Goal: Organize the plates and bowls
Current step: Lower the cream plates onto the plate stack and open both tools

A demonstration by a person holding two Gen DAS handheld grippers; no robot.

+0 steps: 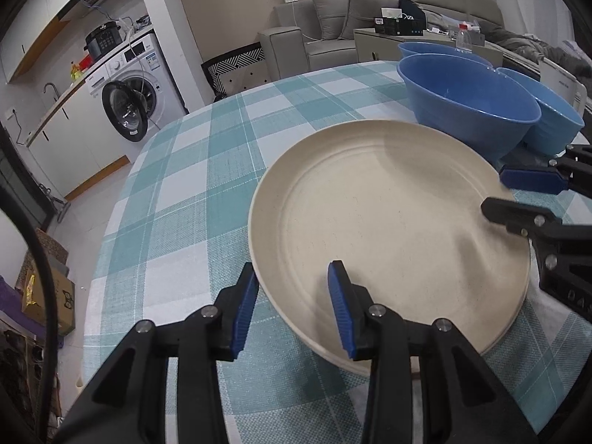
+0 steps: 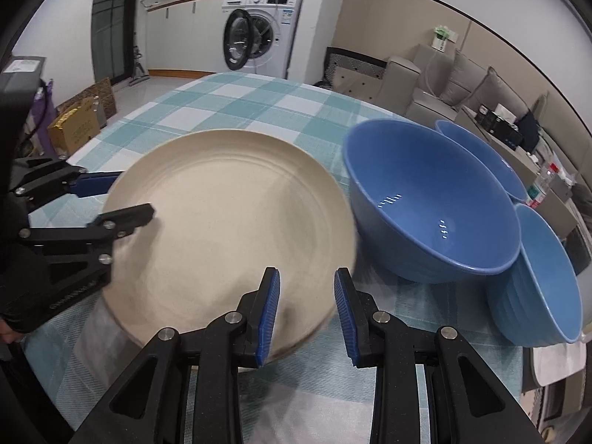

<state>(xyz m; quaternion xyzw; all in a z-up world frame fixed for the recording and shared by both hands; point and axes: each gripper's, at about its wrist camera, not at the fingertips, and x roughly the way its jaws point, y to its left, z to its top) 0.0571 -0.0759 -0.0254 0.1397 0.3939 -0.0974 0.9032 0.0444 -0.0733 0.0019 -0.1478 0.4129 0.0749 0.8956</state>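
at the plate [image 1: 388,229] rim, both grippers (left [image 1: 294,309], right [image 2: 307,310]) grasp it; lift level, clear of the bowl [image 2: 433,203] at two o'clock.

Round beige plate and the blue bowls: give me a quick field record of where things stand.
plate: round beige plate, tilted over the checked tablecloth
left tool: straddles the plate's rim
right tool: straddles the opposite rim
grip: contact of the pads not clear
bowls: three blue plastic bowls, clustered beside the plate
nearest bowl: close to the plate; contact unclear
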